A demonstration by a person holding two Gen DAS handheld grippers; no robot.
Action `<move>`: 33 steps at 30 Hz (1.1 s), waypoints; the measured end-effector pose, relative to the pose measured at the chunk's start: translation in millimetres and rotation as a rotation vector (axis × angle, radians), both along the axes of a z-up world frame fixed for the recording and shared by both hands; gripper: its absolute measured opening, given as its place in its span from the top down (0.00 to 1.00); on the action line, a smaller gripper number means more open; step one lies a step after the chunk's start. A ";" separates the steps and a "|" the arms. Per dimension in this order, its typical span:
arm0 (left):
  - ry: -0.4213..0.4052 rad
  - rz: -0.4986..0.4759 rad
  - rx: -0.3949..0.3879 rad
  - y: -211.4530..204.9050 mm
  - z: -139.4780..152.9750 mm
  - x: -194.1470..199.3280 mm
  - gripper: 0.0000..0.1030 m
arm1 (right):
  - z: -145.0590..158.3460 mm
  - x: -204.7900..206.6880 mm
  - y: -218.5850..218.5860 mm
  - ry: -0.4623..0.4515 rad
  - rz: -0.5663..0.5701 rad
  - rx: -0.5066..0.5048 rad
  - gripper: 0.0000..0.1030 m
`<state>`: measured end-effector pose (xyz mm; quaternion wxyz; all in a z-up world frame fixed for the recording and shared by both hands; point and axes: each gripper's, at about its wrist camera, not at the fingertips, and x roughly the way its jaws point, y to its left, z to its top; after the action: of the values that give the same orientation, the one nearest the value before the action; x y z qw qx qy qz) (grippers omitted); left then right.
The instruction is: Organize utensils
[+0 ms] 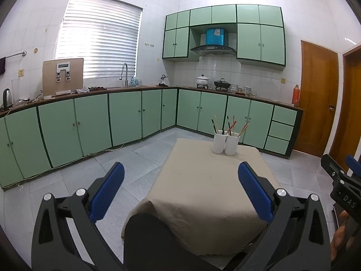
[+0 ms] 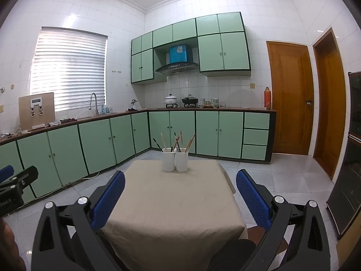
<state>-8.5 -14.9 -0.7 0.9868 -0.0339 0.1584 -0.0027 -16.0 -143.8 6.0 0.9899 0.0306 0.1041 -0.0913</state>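
Two white cups stand side by side at the far edge of a beige-clothed table: the left cup and the right cup. Both hold several chopsticks that stick up and lean outward. My left gripper is open and empty, held above the table's near side. My right gripper is open and empty too, well short of the cups. Each gripper shows at the edge of the other's view.
Green floor cabinets run along the back and left walls under a counter with a sink, pots and a kettle. Two wooden doors are at the right. A dark cabinet stands at the far right. Grey tiled floor surrounds the table.
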 end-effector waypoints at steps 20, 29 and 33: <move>0.004 -0.002 0.000 0.3 -2.7 -0.2 0.05 | -1.1 -0.1 -1.0 0.010 0.002 0.009 0.06; 0.007 -0.002 -0.001 0.2 -3.8 1.1 0.05 | -1.3 0.7 -0.7 0.011 0.003 0.012 0.06; 0.005 -0.001 0.000 -1.7 -4.1 0.2 0.05 | -0.4 0.3 -1.1 0.010 0.003 0.013 0.06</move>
<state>-8.4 -16.6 -4.8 0.9864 -0.0337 0.1610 -0.0032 -15.7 -144.9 5.7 0.9893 0.0366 0.1099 -0.0891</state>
